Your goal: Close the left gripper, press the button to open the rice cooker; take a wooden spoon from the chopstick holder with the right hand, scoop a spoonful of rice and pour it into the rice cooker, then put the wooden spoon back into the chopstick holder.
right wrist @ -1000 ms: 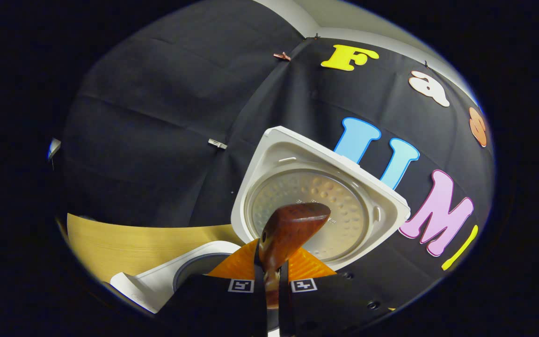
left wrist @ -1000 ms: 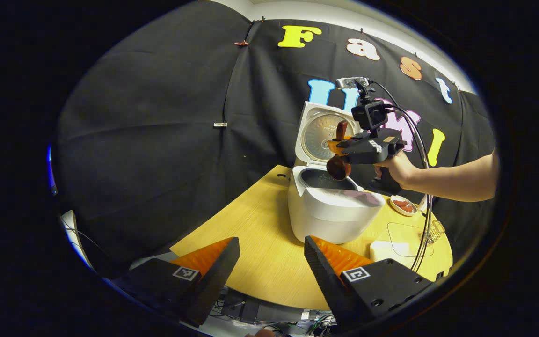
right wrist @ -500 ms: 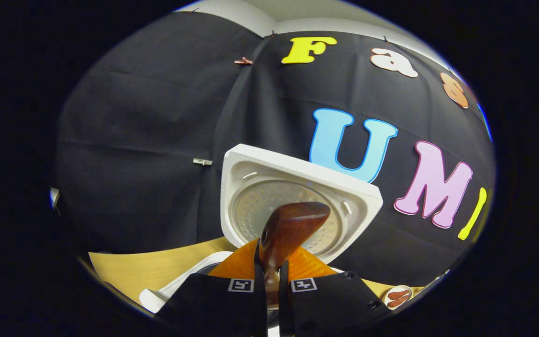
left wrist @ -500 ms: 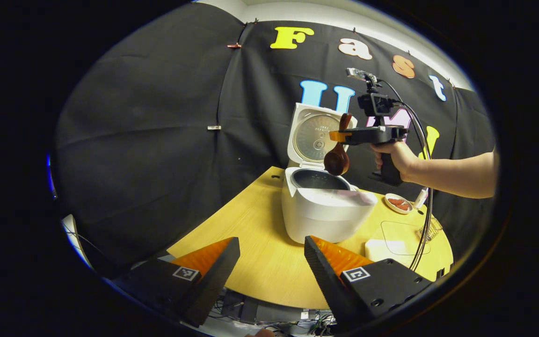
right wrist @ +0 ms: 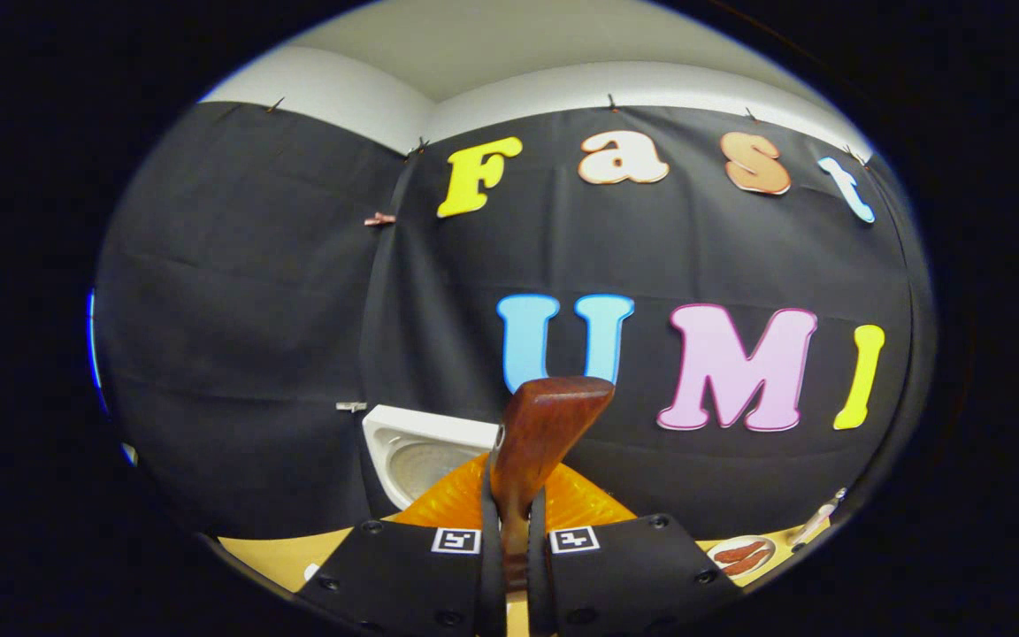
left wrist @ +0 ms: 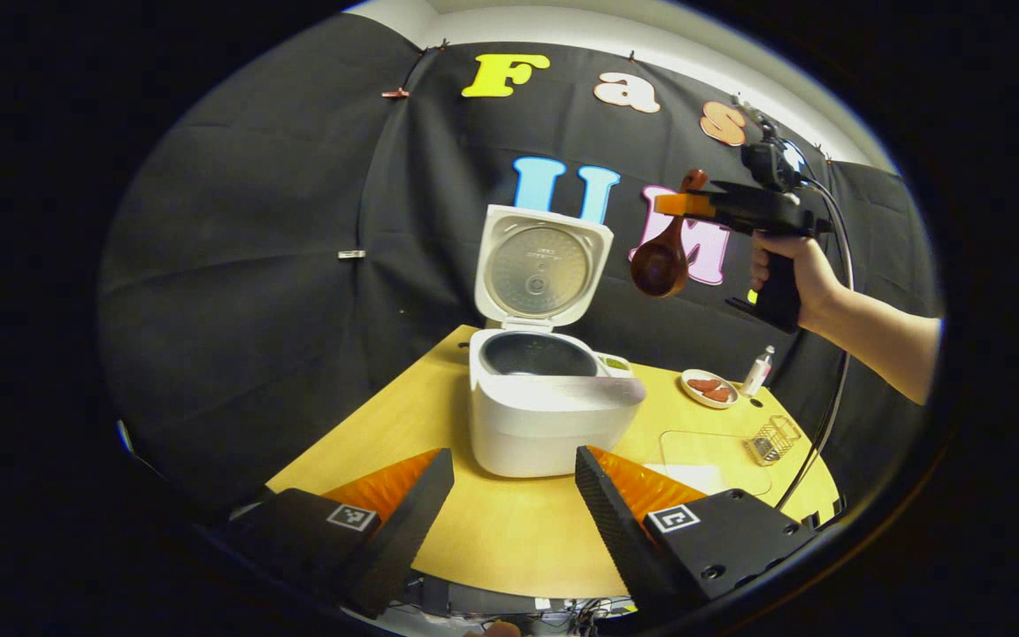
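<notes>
Meanwhile, right tongs (right wrist: 509,522) clench the wooden spoon (left wrist: 664,257) high above the table, left tongs (left wrist: 514,509) gaping.

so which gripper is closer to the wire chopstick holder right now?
Hard to call; probably left. The left gripper sits low at the table's near edge, left of the chopstick holder; the right gripper is high above it, clamping the wooden spoon.

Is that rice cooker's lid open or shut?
Open: the lid stands upright behind the rice cooker, with the dark inner pot exposed.
</notes>
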Available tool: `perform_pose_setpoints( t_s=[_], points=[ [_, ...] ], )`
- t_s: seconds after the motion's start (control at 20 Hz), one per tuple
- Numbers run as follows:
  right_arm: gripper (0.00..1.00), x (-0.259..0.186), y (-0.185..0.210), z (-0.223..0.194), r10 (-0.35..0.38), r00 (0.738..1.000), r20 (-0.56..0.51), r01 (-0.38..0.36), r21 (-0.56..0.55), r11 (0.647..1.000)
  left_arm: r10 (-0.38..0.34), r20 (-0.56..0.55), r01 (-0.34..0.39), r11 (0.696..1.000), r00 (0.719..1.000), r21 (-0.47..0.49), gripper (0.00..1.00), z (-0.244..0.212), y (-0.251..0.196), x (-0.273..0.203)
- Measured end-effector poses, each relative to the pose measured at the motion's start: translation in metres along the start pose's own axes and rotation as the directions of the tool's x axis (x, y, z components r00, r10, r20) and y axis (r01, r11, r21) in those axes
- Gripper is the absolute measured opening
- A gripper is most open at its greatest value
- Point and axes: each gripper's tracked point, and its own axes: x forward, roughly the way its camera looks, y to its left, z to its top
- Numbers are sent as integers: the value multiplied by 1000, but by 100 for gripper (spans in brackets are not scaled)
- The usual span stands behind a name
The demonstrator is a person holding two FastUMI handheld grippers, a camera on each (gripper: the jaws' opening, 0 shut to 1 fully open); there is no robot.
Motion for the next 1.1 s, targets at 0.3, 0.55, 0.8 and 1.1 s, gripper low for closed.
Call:
perform_pose_setpoints(
  t_s=[0.3, 0.55, 0.8, 1.1],
  points=[
    [13, -61, -131, 17, -176, 984, 1, 175, 63, 983, -97, 2, 96, 993, 995, 65, 95, 18, -70, 18],
    [13, -117, -236, -8, -318, 947, -55, 321, 53, 946, -146, -5, 146, 983, 989, 111, 96, 26, -121, 32],
    [13, -177, -314, -31, -441, 890, -112, 451, 83, 889, -158, -18, 159, 976, 987, 150, 95, 26, -157, 47],
    [14, -218, -376, -86, -513, 834, -202, 539, 105, 835, -142, -29, 145, 977, 989, 160, 95, 28, -188, 64]
  ],
)
